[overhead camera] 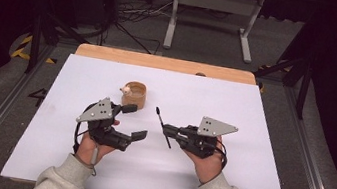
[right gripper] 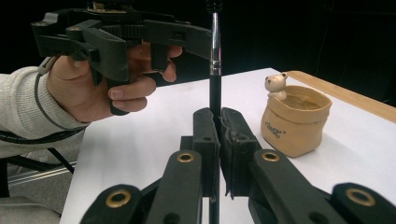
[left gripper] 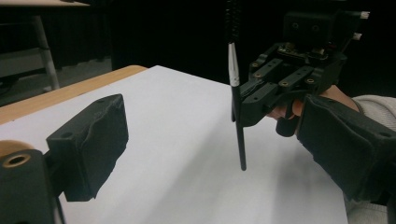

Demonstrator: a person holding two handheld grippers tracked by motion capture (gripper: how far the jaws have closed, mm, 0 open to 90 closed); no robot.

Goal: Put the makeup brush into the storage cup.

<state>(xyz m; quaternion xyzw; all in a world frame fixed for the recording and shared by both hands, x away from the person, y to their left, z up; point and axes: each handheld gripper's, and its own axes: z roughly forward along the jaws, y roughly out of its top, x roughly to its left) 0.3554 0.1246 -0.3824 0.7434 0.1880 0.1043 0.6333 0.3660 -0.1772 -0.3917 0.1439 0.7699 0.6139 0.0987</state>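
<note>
A thin black brush [overhead camera: 163, 126] with a silver ferrule [right gripper: 215, 51] is pinched between the pads of my right gripper [overhead camera: 167, 130], which is shut on its handle. In the right gripper view the brush [right gripper: 215, 88] stands upright out of the closed jaws. My left gripper [overhead camera: 134, 122] is open a little to the left of it, with nothing between its jaws. Just behind the left gripper, a tan pouch-shaped cup [overhead camera: 134, 94] with a small bear figure [right gripper: 276, 84] on its rim sits on the white board.
The white board [overhead camera: 235, 109] covers most of a wooden table whose far edge [overhead camera: 161, 62] shows bare. Dark floor, cables and a white stand frame [overhead camera: 214, 10] lie beyond the table.
</note>
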